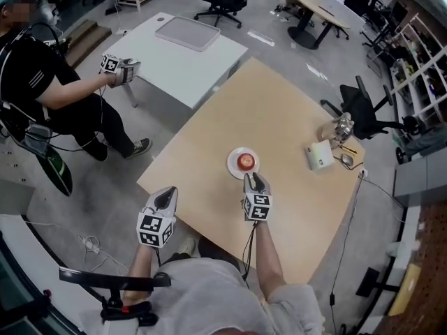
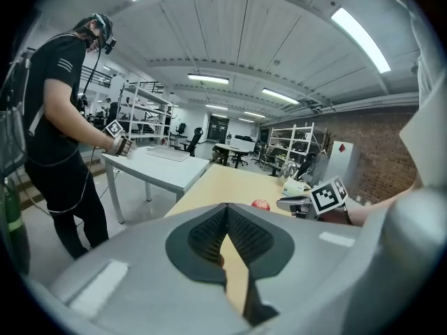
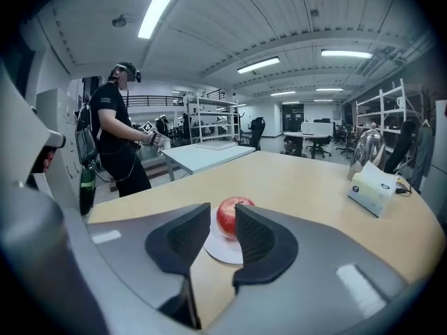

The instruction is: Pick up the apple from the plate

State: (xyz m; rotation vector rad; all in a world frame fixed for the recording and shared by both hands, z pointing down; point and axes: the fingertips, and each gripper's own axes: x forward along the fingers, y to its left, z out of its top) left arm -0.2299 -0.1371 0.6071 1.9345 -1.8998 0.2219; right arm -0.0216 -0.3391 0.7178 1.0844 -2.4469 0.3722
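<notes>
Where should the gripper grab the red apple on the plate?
Probably the apple's wide round middle, with one pad on each side. It sits upright on the flat plate, so its sides are free. Best to come in low from the near table edge, where the right gripper faces it with its jaws apart.

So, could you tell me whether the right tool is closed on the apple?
No, the right tool's jaws stand apart just short of the apple, which rests on the plate.
</notes>
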